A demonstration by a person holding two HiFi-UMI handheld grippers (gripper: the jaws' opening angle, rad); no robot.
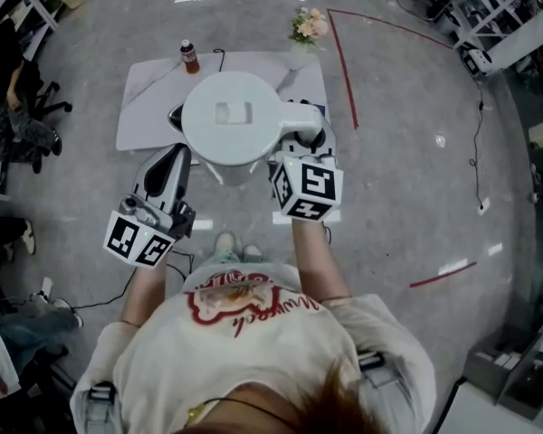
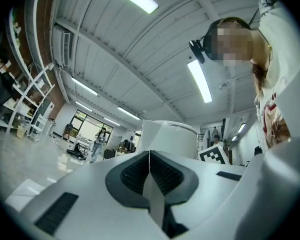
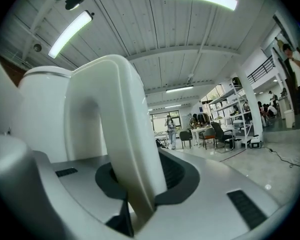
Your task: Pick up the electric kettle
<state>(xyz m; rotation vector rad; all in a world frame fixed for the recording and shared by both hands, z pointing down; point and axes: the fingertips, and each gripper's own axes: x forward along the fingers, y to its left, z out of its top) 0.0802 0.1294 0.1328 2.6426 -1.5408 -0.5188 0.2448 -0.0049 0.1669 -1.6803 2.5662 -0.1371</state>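
1. At frame centre in the head view, the white electric kettle (image 1: 231,116) is seen lid-up. Its body overlaps the near edge of the surface (image 1: 145,107) and the floor (image 1: 407,170) below it.
2. Right tool (image 3: 135,176): clenched on the kettle's handle (image 3: 115,114). The white loop stands upright between the jaws, with the kettle body at the left of the right gripper view.
3. Left tool (image 2: 149,156): jaws pressed together with nothing between them. It sits lower left of the kettle in the head view, tips just beside the body; contact can't be told.
4. In the left gripper view the kettle body rises right behind the closed jaws.
5. Upper part of the head view: a small bottle (image 1: 189,56) stands at the surface's far edge and flowers (image 1: 308,27) at its far right corner.
6. A red line (image 1: 342,61) runs on the floor right of the surface.
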